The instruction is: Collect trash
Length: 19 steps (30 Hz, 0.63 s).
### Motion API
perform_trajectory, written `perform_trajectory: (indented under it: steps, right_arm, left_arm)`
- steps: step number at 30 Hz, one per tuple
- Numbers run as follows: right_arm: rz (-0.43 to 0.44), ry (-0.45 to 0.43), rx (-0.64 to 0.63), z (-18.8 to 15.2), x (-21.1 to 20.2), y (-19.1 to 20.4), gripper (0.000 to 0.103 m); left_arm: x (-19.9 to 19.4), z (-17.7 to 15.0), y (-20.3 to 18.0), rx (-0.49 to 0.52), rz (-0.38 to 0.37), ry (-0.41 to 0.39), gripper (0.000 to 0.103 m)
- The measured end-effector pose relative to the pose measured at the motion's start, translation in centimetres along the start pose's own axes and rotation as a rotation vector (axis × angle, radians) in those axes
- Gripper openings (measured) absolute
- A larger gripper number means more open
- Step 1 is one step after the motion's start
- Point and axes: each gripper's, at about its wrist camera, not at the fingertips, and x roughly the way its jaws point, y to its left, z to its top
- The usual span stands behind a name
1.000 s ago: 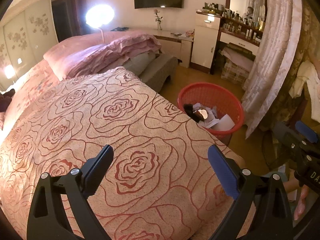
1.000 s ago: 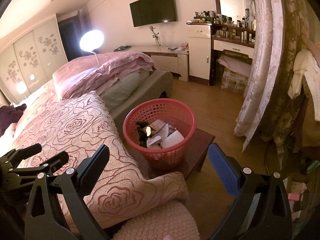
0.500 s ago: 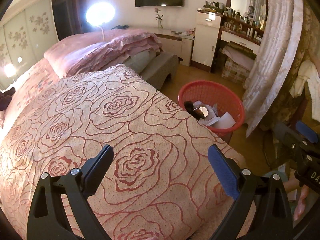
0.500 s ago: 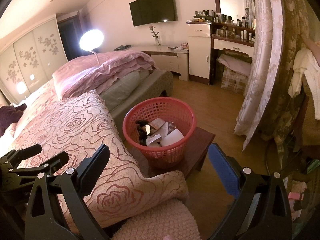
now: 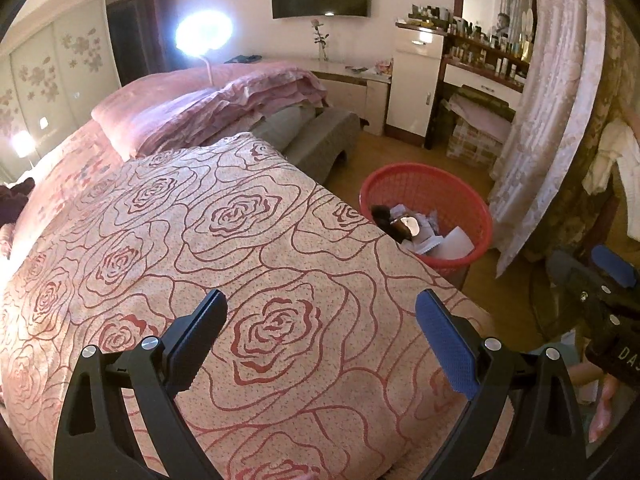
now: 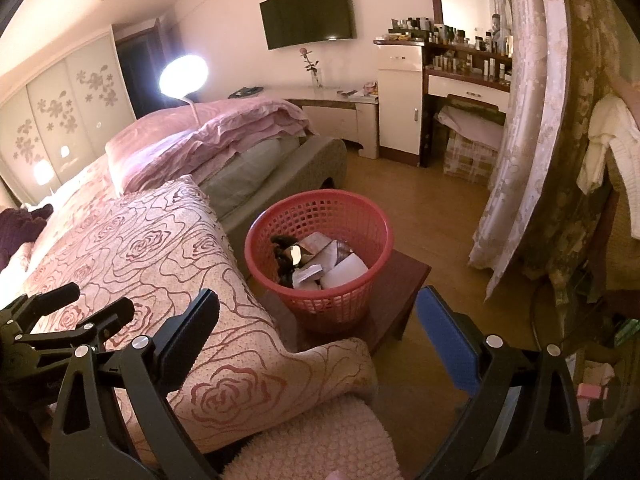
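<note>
Both tools empty right now. Left tool (image 5: 320, 332) is spread wide, hovering over the rose-pattern bedspread (image 5: 224, 240), nothing between the fingers. Right tool (image 6: 318, 332) is also wide, nothing held, looking down past the bed corner toward the floor.

Trash location: it's all in the red basket (image 6: 376, 224), which sits on a low dark wooden stool (image 6: 404, 280) just beside the bed. Inside I can see white paper pieces (image 6: 344, 270), something dark, and a shiny bit catching the light; can't identify them more closely. Same basket shows in the left view (image 5: 472, 208), partly cut off by the bed edge.

Progress, my read: looks near done or done. I see no loose trash on the bedspread in either view, and the visible floor (image 6: 436, 200) around the stool looks bare. Basket holds several items but is well short of full.

What's left, if anything: I can't see the far side of the bed, behind the curtain (image 6: 516, 160), or the clutter at the right edge of the right view, so I can't rule out stragglers there. The white surface along the far wall has small items on it, too small to tell if any are trash.
</note>
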Motion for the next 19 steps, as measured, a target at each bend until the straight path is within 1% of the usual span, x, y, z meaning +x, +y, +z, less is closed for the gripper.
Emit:
perform_trajectory:
  steps: [4,9,12,15,17,19]
  right_arm:
    - [-0.003,0.005,0.004,0.1,0.1,-0.3,0.096]
    - [-0.014,0.01,0.014,-0.3,0.3,-0.8,0.096]
    - [-0.017,0.017,0.013,-0.6,0.6,-0.8,0.096]
    - [-0.008,0.034,-0.012,-1.0,1.1,-0.2,0.096]
    - [0.004,0.048,-0.037,-1.4,1.5,0.5,0.096]
    - [0.038,0.066,-0.096,-1.9,2.4,2.4,0.096]
  left_arm:
    - [-0.3,-0.1,0.2,-0.012,-0.021,-0.016,0.092]
    - [-1.0,-0.2,-0.1,-0.009,-0.022,-0.039,0.092]
    - [-1.1,-0.2,-0.2,-0.008,-0.022,-0.037,0.092]
    - [-1.4,-0.3,0.7,-0.026,0.01,-0.027,0.092]
    - [-1.7,-0.5,2.0,-0.049,0.037,-0.032,0.092]
    - [-2.3,-0.9,4.0,-0.087,0.084,-0.04,0.092]
